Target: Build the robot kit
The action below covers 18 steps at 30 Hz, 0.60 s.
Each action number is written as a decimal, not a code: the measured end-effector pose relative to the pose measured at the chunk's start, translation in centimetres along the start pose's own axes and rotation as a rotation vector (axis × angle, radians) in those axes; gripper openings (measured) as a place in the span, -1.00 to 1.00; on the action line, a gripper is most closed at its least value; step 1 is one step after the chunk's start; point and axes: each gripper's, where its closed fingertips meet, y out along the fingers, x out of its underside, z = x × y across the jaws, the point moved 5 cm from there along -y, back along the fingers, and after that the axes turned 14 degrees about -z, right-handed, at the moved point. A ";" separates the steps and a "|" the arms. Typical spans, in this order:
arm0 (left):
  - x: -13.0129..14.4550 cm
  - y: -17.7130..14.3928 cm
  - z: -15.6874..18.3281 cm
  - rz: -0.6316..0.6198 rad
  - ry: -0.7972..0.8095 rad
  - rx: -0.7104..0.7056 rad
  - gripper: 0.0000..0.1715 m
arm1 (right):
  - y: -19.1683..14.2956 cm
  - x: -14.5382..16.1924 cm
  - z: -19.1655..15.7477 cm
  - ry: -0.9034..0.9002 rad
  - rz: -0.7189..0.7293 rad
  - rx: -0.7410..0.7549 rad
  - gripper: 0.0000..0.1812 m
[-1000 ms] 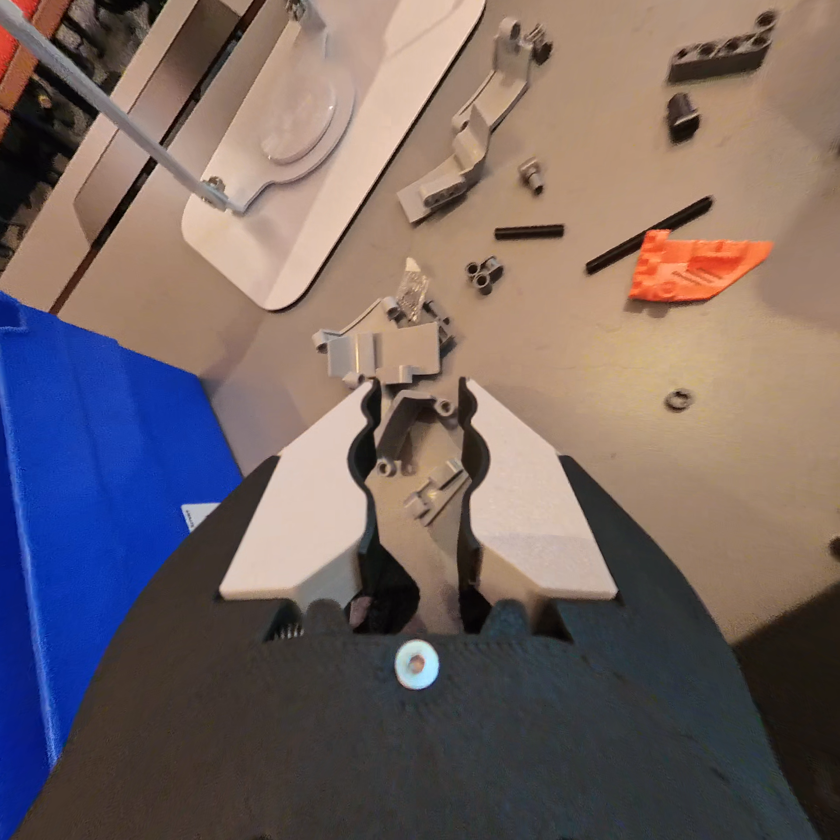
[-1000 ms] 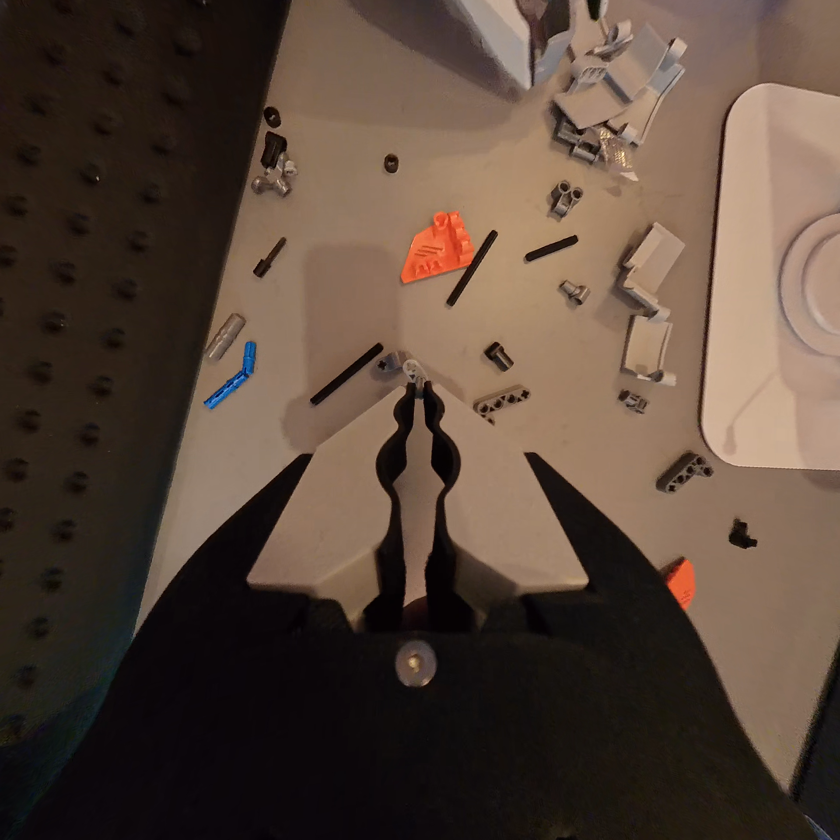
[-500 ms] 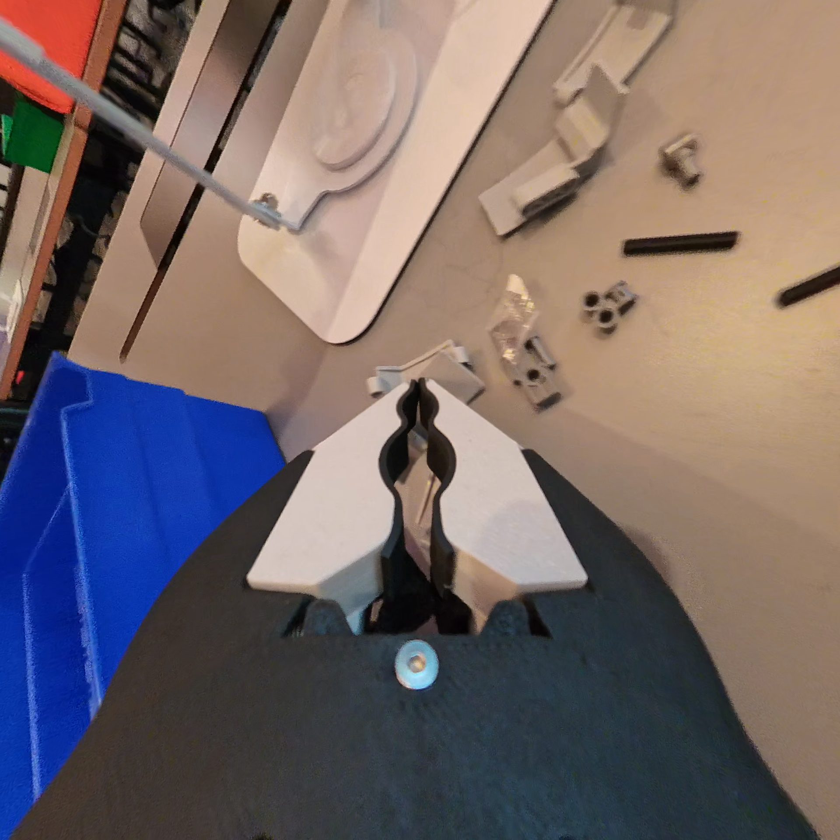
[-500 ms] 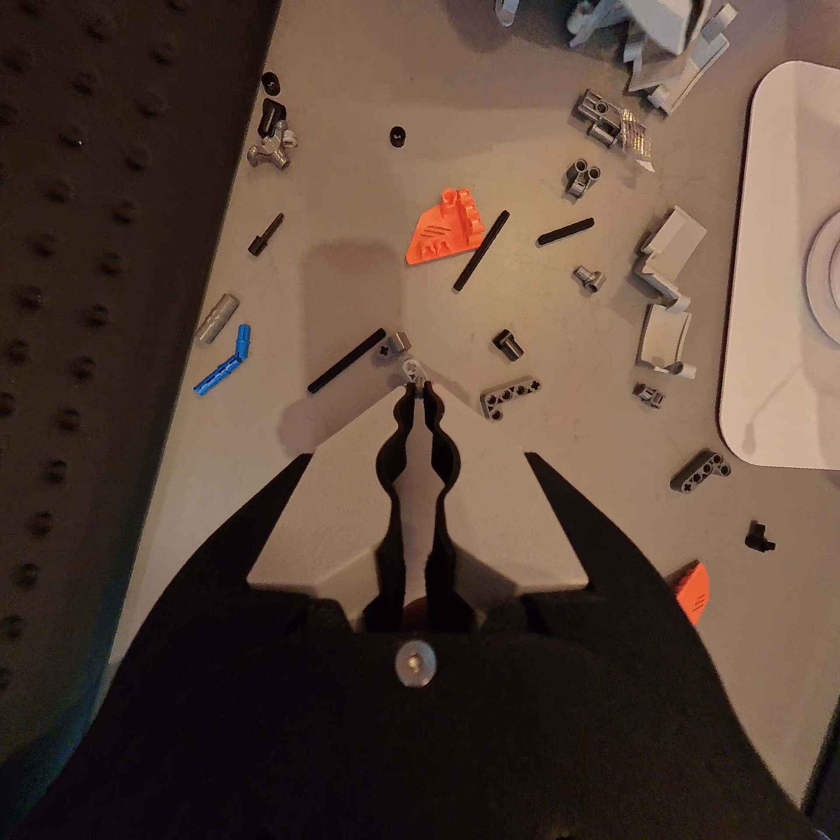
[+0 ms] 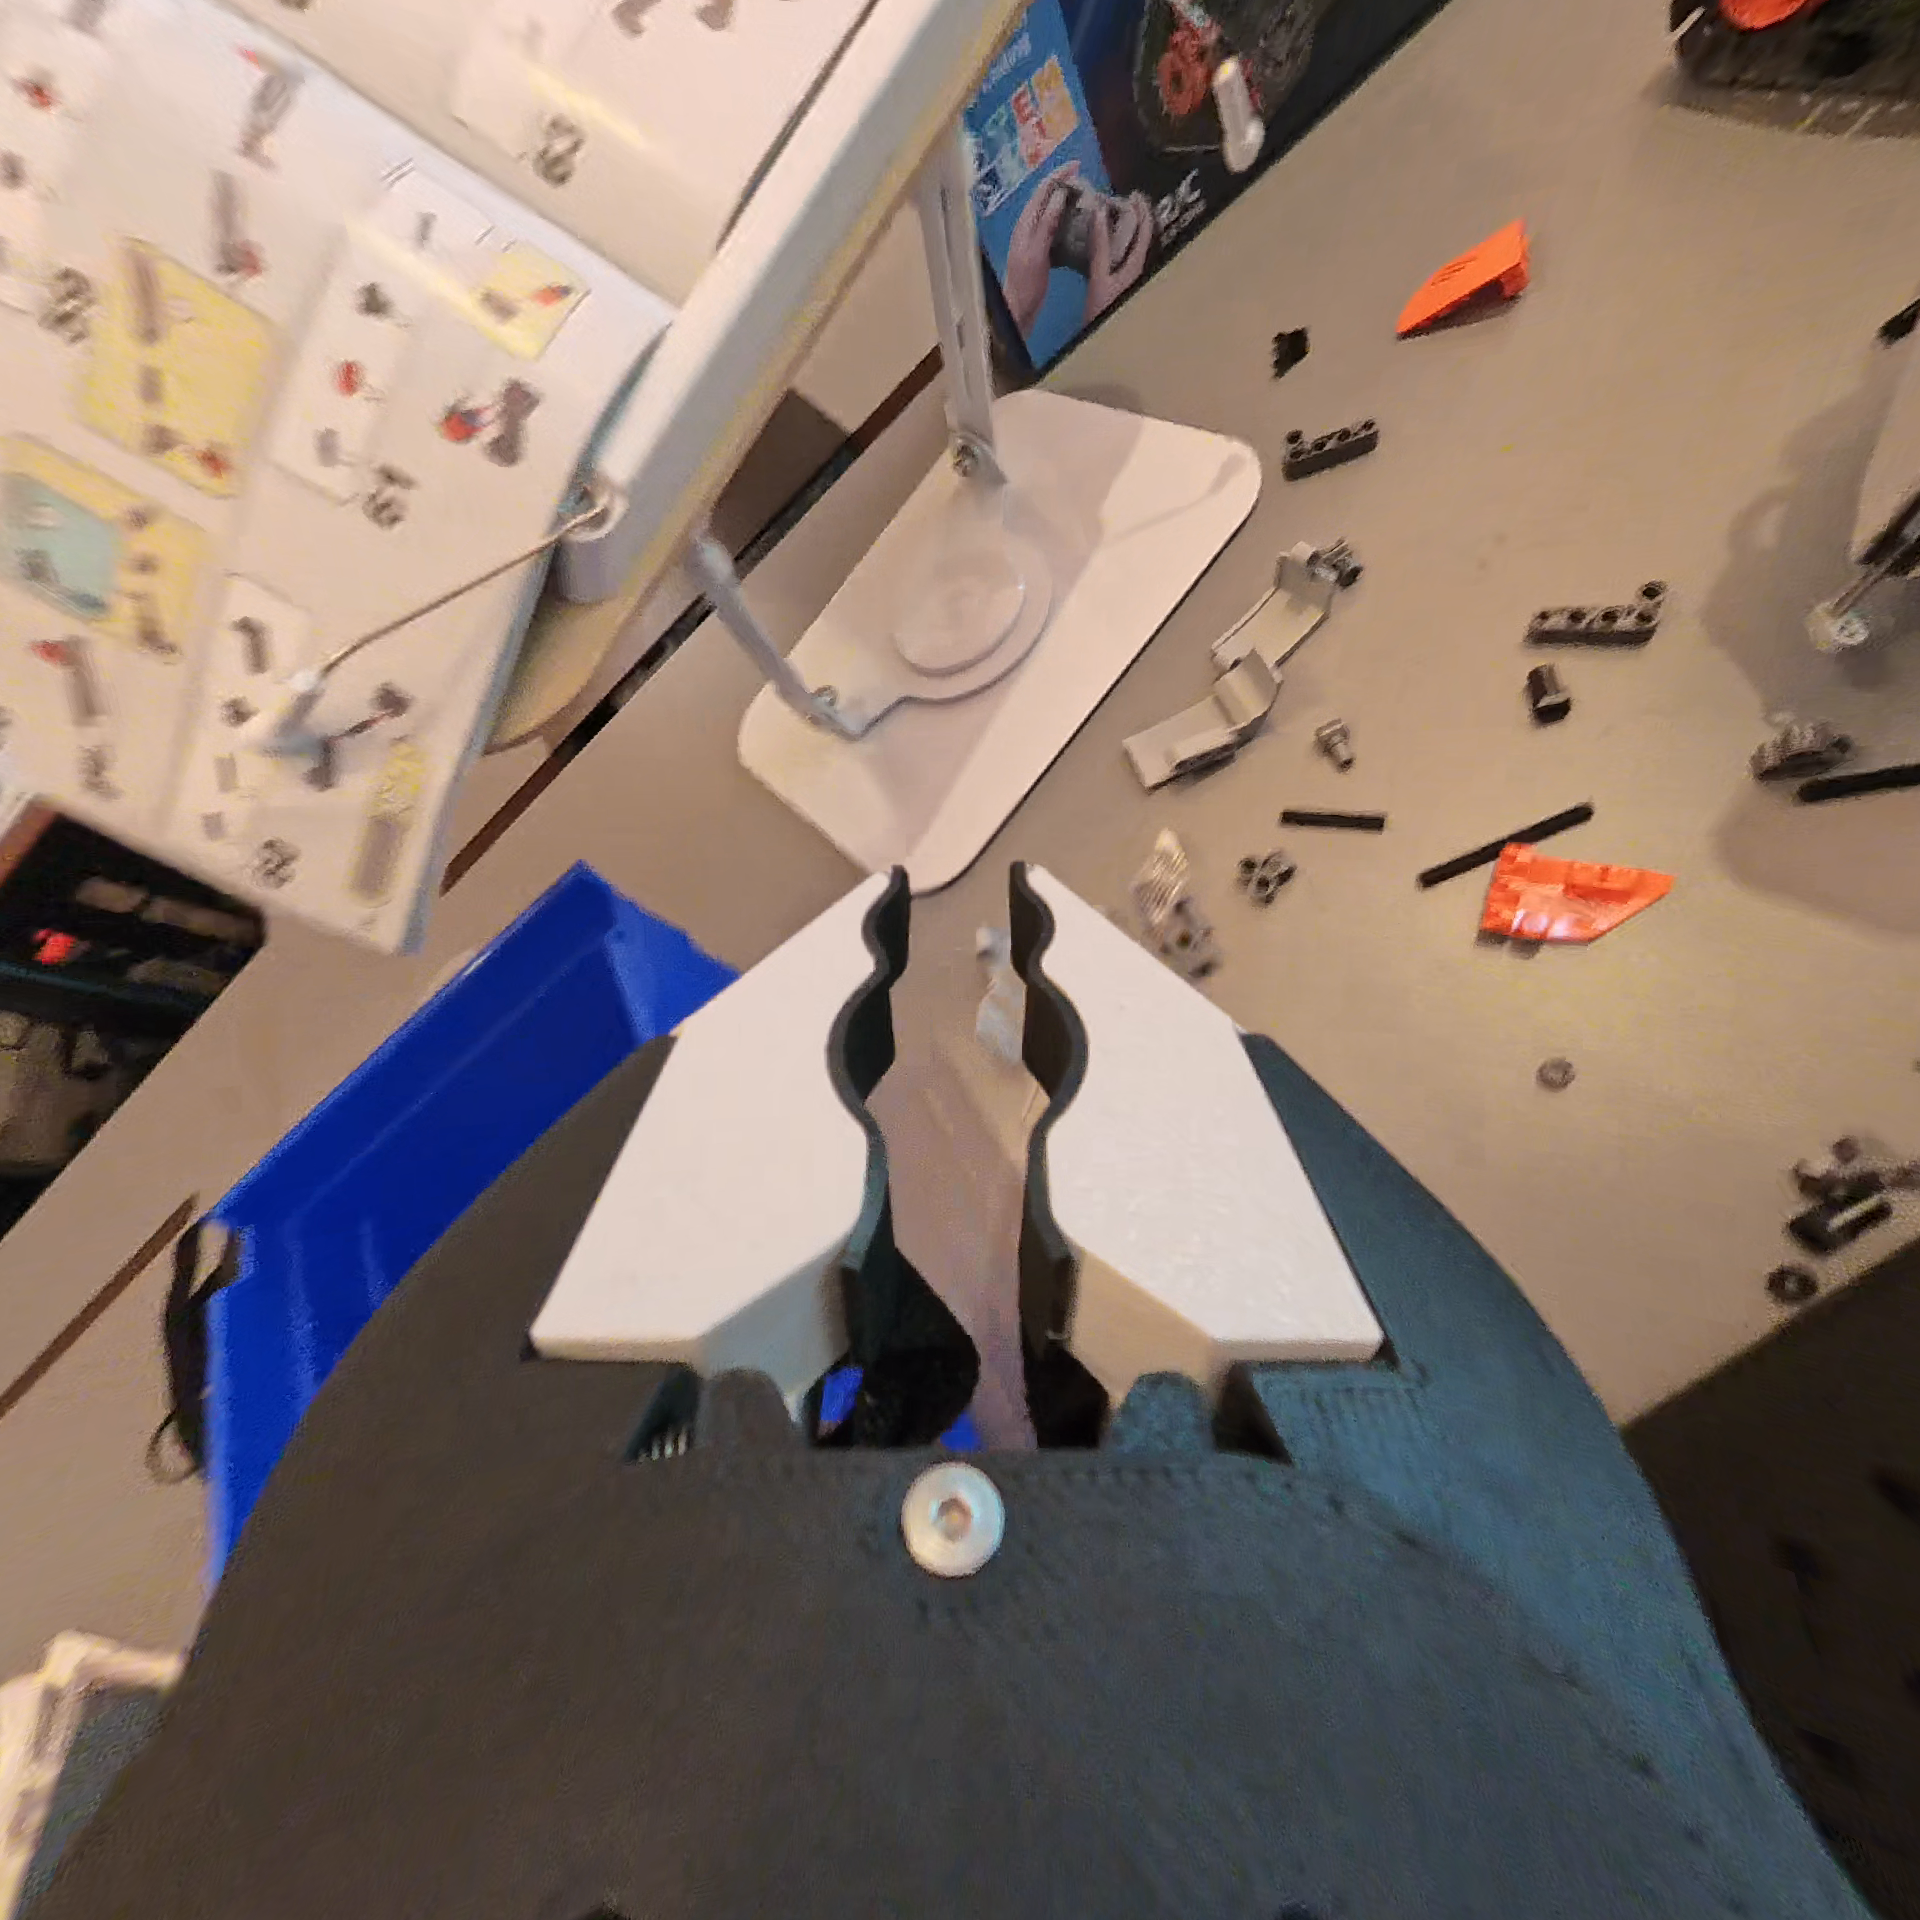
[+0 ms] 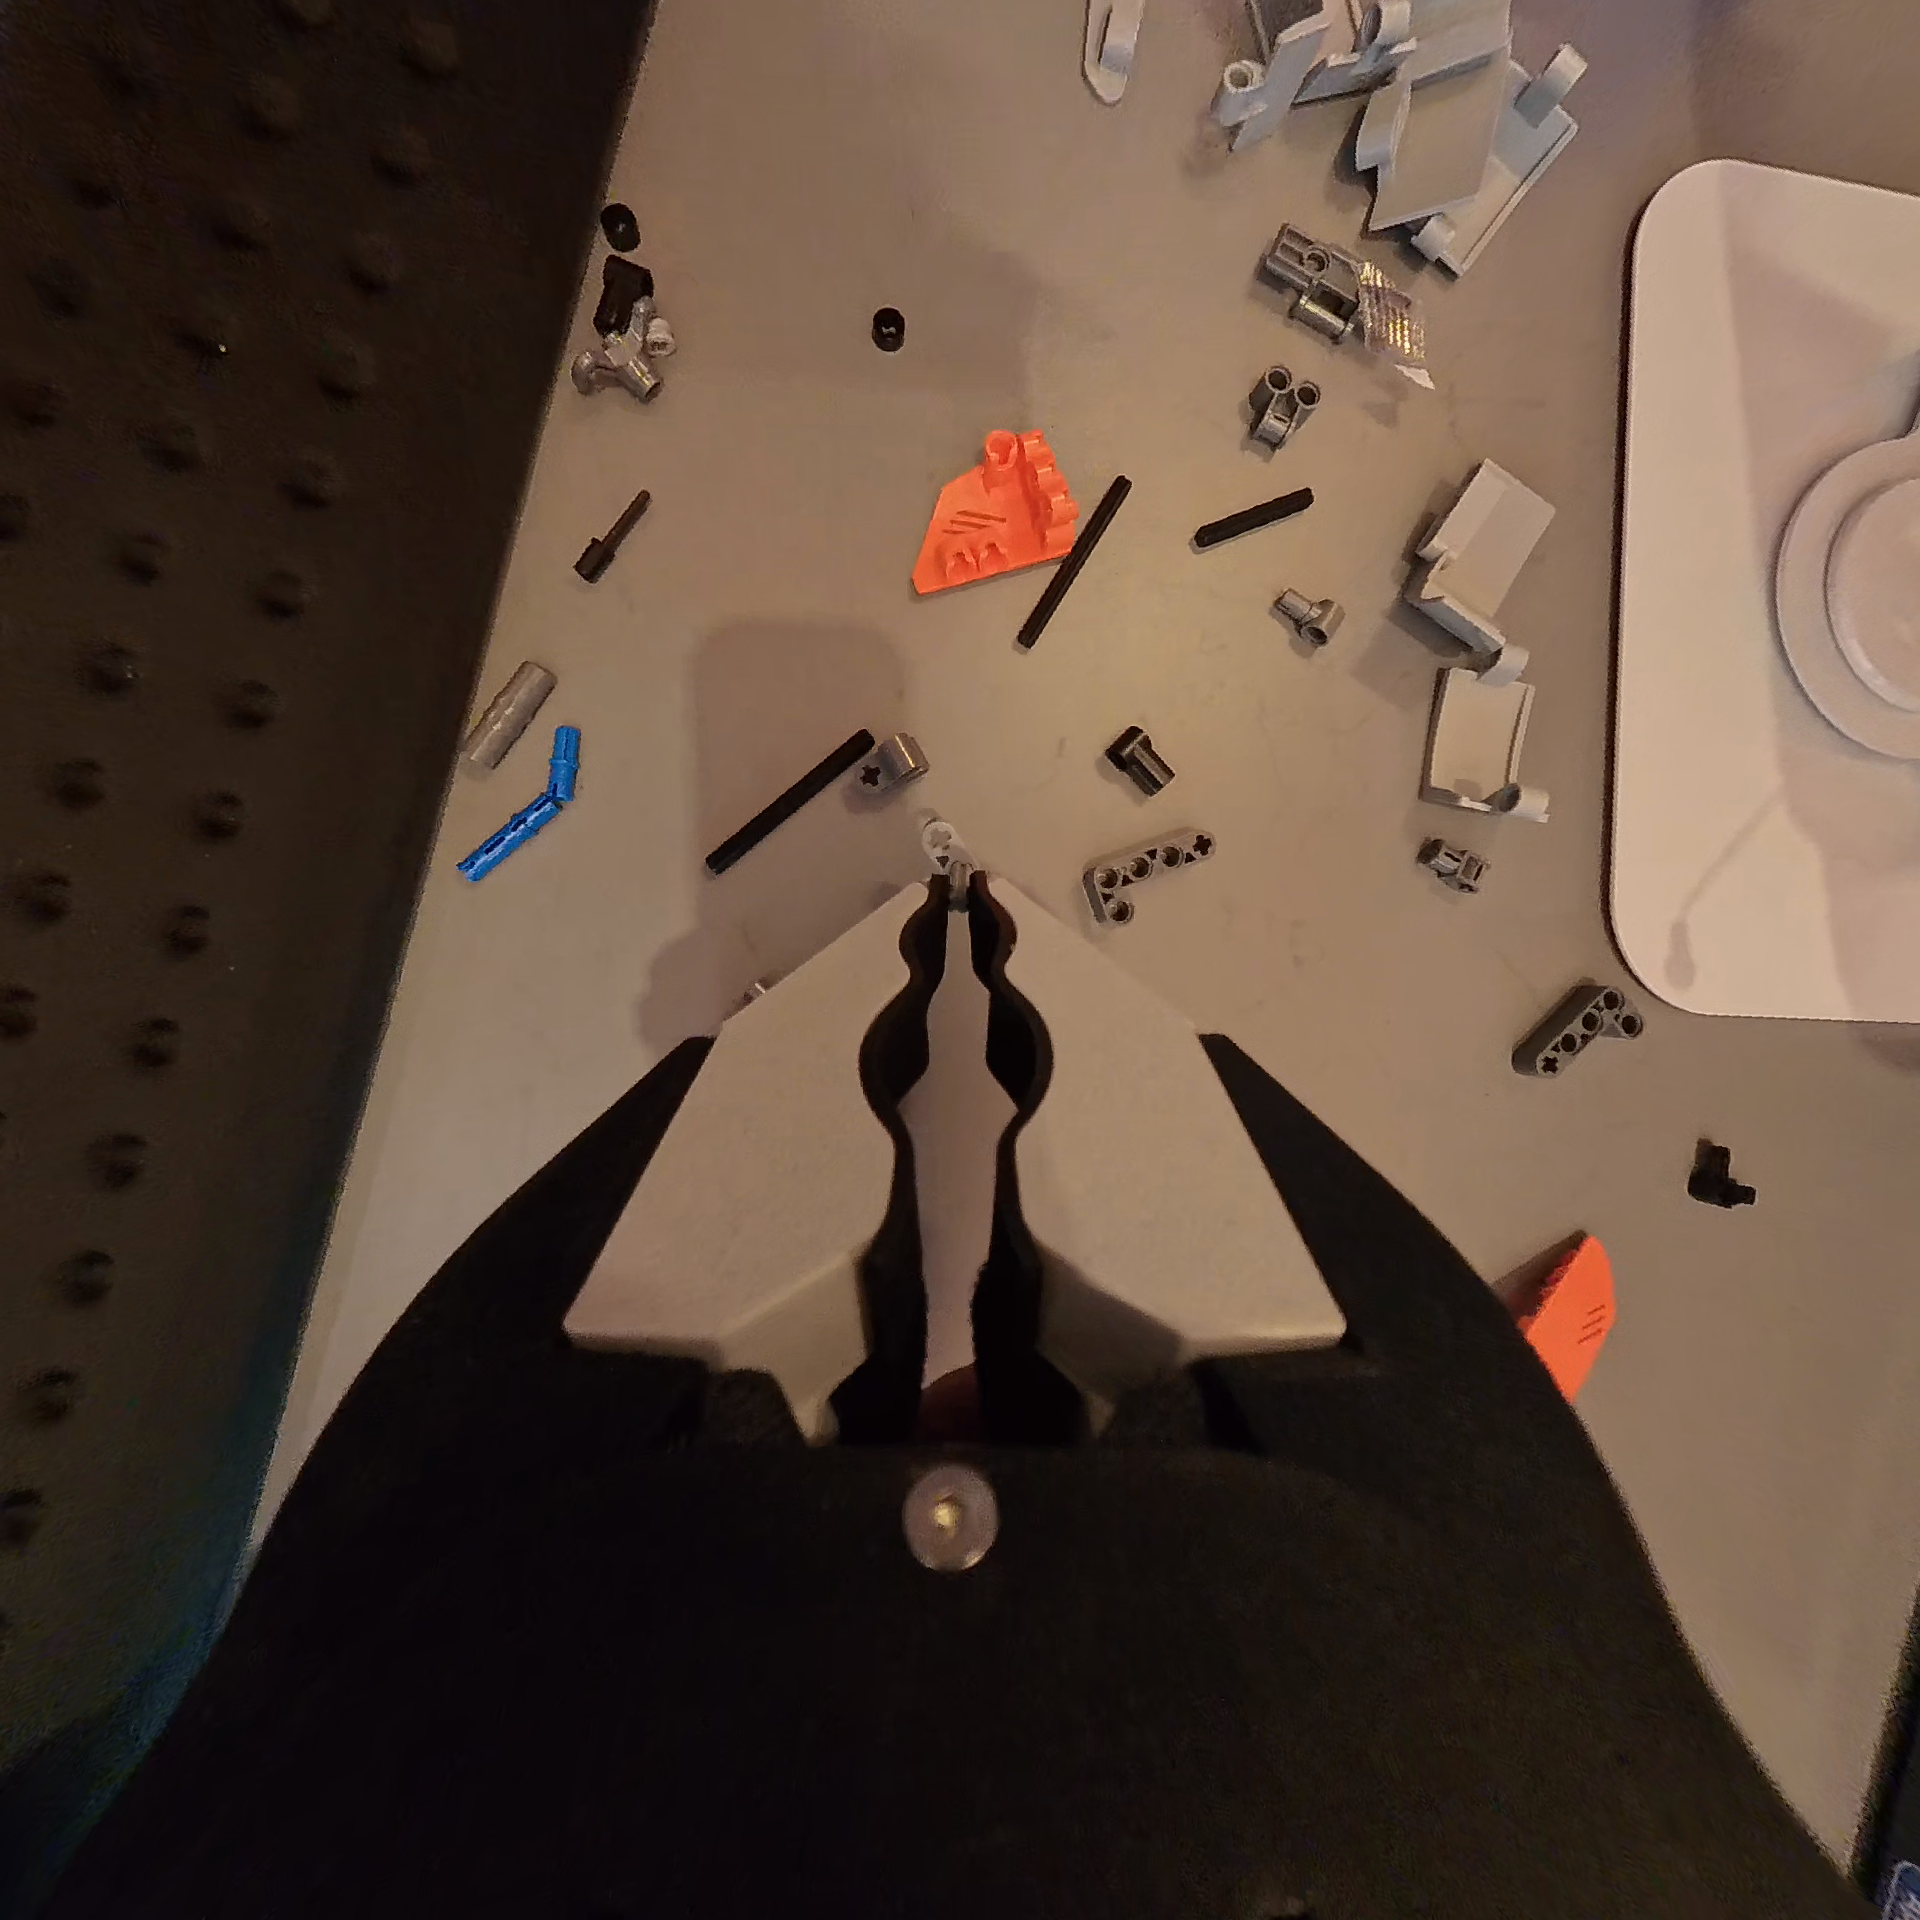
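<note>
L gripper (image 5: 958, 896) fingers apart, empty; R gripper (image 6: 957, 889) fingers pinch small grey pin (image 6: 943, 844); printed box (image 5: 1081, 197) behind

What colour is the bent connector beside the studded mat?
Blue; the bent connector shows best in the right wrist view.

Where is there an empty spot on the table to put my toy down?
Bare table lies beside the right gripper, short of the white stand base. Another gap sits between the orange wedge and grey panels. Around the wedge, it's crowded.
</note>
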 end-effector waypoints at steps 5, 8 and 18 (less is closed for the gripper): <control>6.5 -3.1 -3.7 -0.129 -0.130 -0.049 -0.74 | 0.3 0.2 -0.3 0.006 0.007 -0.011 -0.99; 10.7 -4.2 -3.6 -0.173 -0.225 0.033 -0.65 | 0.6 0.2 -0.4 0.015 0.012 -0.025 -0.99; 13.0 -2.9 0.7 -0.115 -0.330 0.222 -0.60 | 2.1 0.0 0.2 0.069 0.008 -0.059 -0.99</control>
